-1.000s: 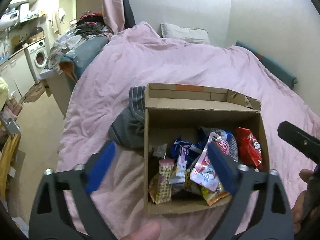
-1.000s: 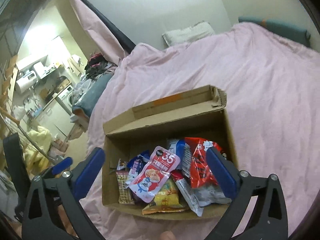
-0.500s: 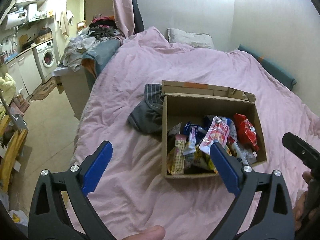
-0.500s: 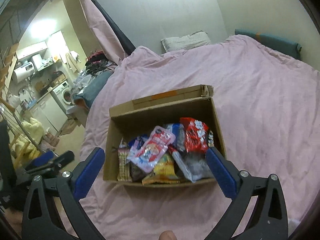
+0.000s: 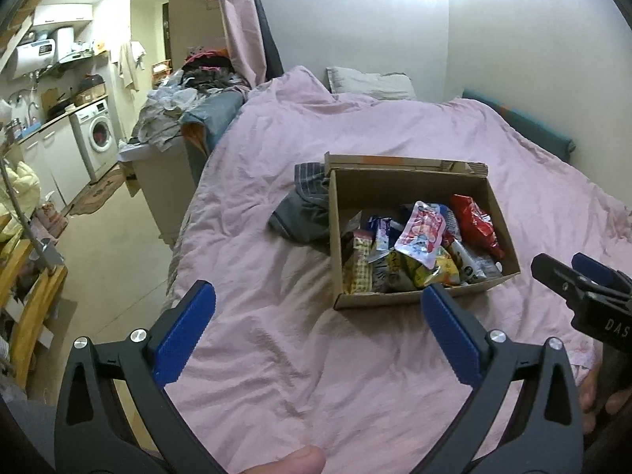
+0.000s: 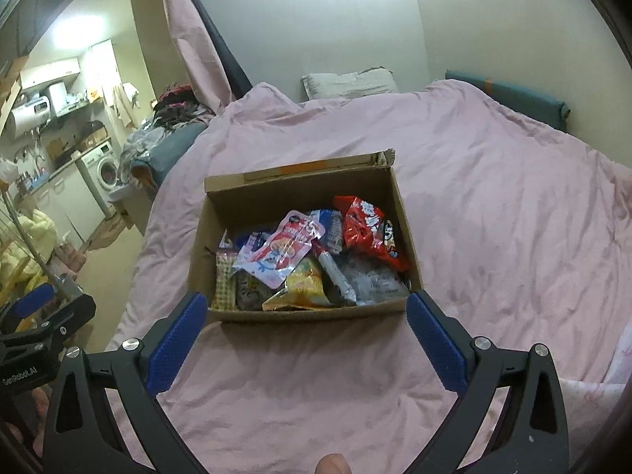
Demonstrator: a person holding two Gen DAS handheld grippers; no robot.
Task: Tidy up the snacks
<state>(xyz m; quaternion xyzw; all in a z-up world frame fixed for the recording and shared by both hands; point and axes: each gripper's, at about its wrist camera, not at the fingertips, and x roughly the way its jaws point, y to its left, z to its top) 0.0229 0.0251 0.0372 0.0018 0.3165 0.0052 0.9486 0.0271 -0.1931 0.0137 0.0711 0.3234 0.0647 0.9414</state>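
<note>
An open cardboard box [image 5: 410,187] [image 6: 300,185] sits on the pink bedspread [image 5: 316,355] [image 6: 493,217]. It holds several snack packets, among them a pink-white pouch [image 5: 420,229] [image 6: 280,251], a red bag [image 5: 474,229] [image 6: 367,229] and a yellow bag [image 6: 306,286]. My left gripper [image 5: 318,298] is open and empty, above the bedspread short of the box. My right gripper [image 6: 306,306] is open and empty, just short of the box's near wall. The right gripper also shows at the right edge of the left wrist view [image 5: 580,288].
A dark folded garment [image 5: 304,213] lies against the box's left side. A pillow [image 5: 369,83] lies at the bed's head. A clothes pile [image 5: 185,106], a washing machine [image 5: 96,140] and floor are to the left. The left gripper shows at the right wrist view's left edge [image 6: 43,316].
Both grippers have pulled back from the box, which now looks smaller and farther. Both stay open and empty.
</note>
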